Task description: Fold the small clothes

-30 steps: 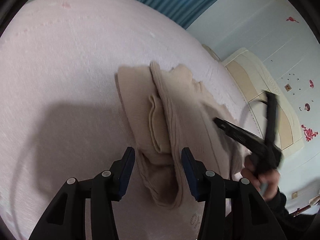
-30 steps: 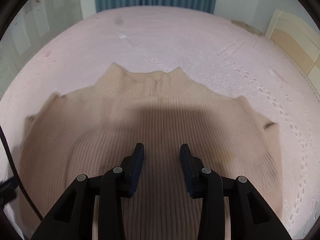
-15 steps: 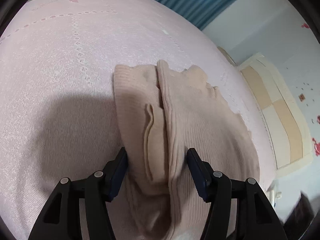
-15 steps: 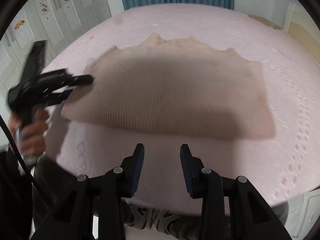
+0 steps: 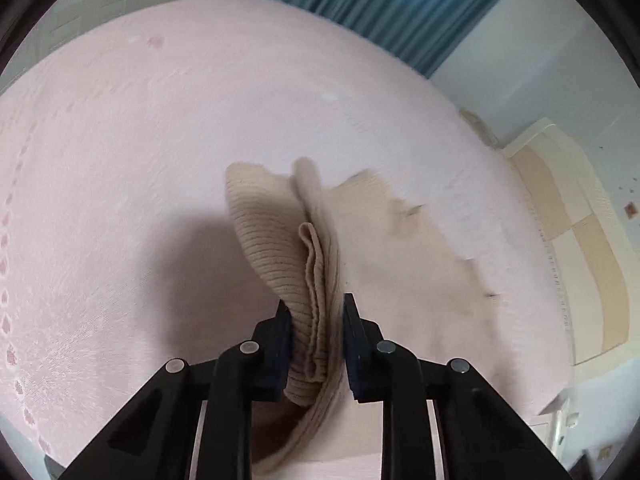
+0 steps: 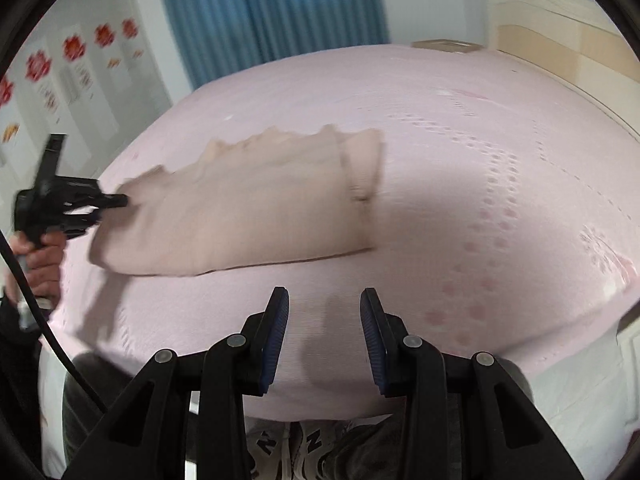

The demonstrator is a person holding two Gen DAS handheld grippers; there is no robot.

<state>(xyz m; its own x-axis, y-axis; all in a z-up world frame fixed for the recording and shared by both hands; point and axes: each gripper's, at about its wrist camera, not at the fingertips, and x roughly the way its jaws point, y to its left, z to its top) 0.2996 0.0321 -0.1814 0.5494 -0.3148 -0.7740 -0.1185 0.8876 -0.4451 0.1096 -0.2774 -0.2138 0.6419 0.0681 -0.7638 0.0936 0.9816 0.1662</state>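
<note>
At the left, the left claw [image 5: 314, 334] is closing on a bunched edge of the beige ribbed knit sweater [image 6: 240, 212], which lies on the pink bed cover [image 6: 460, 140]. If only some layers are caught, the fold could slip apart. The sweater's long axis runs across the bed, collar toward the blue curtain [image 6: 272, 12]. The right claw [image 6: 324, 332] hangs spread and empty.

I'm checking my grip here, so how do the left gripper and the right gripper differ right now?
The left gripper has bunched folds of the beige sweater between its closing jaws; the right gripper stands open with nothing between its jaws, only the pink bedspread below. Both are black with blue pads.
</note>
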